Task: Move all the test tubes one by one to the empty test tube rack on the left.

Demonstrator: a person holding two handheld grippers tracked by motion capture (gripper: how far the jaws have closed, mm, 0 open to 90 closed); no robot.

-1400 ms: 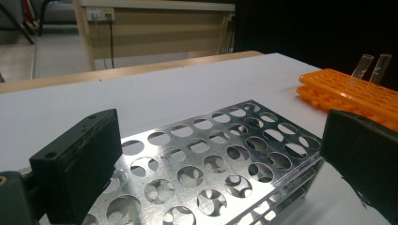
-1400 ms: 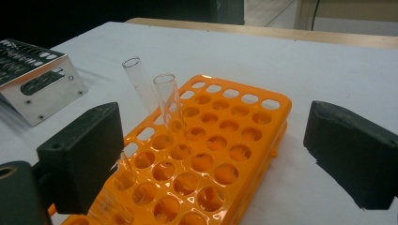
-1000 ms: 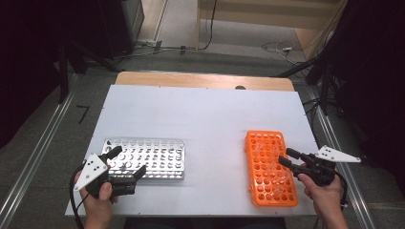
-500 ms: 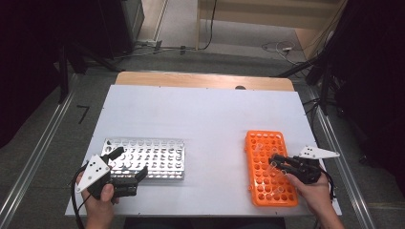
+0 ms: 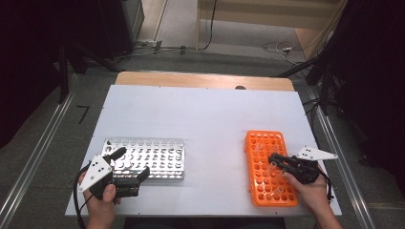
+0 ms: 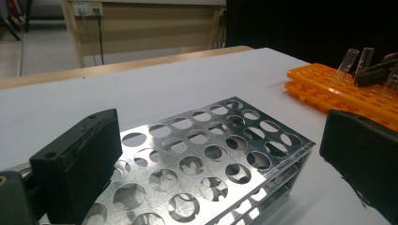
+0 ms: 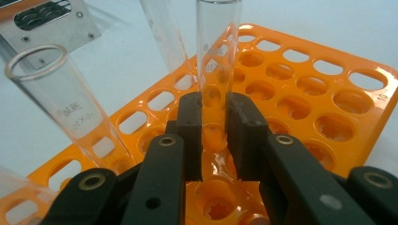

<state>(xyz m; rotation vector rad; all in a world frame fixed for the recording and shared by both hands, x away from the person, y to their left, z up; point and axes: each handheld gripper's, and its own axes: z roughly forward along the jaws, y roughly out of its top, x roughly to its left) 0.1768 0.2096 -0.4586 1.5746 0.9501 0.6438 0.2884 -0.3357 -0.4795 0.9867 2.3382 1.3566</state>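
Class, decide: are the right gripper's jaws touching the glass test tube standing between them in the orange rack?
Touching. The right gripper view shows the right gripper with both pads pressed against the test tube, no gap either side.

A white table (image 5: 205,119) with a bare wooden strip along its far edge carries two racks. A perforated metal test-tube rack (image 5: 153,155) lies near the front left corner; an orange plastic test-tube rack (image 5: 265,181) lies near the front right corner.
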